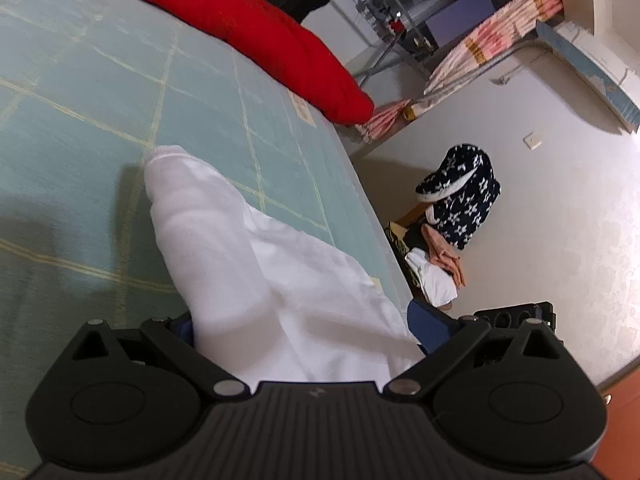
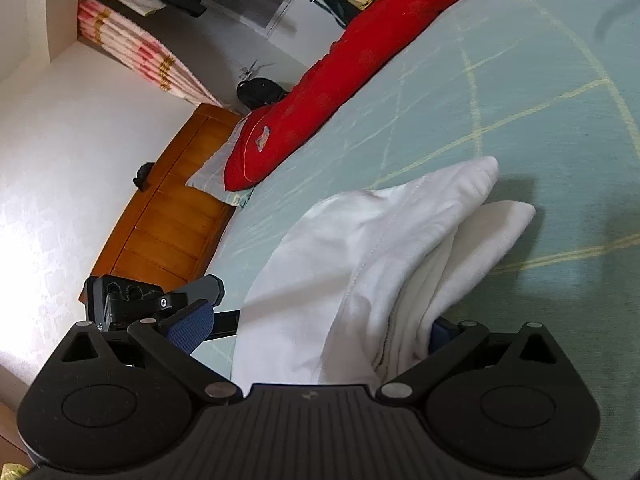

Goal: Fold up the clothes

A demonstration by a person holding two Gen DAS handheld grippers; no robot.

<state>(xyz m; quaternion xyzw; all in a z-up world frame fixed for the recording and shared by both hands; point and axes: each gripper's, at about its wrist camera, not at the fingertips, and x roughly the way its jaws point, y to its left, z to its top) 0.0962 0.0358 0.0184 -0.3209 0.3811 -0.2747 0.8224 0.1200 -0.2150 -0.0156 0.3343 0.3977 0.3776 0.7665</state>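
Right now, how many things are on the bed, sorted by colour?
White: 1, the white garment, bunched between both grippers' fingers
Red: 1, the long red pillow along the bed's far edge
Black with blue pads: 2, the left gripper and the right gripper
Total: 4, all on or over the green checked sheet

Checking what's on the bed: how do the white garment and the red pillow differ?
The white garment is bunched, running between both grippers' fingers; the red pillow lies untouched. The garment sits near the bed's middle, the pillow along its far edge. Both rest on the green bedsheet.
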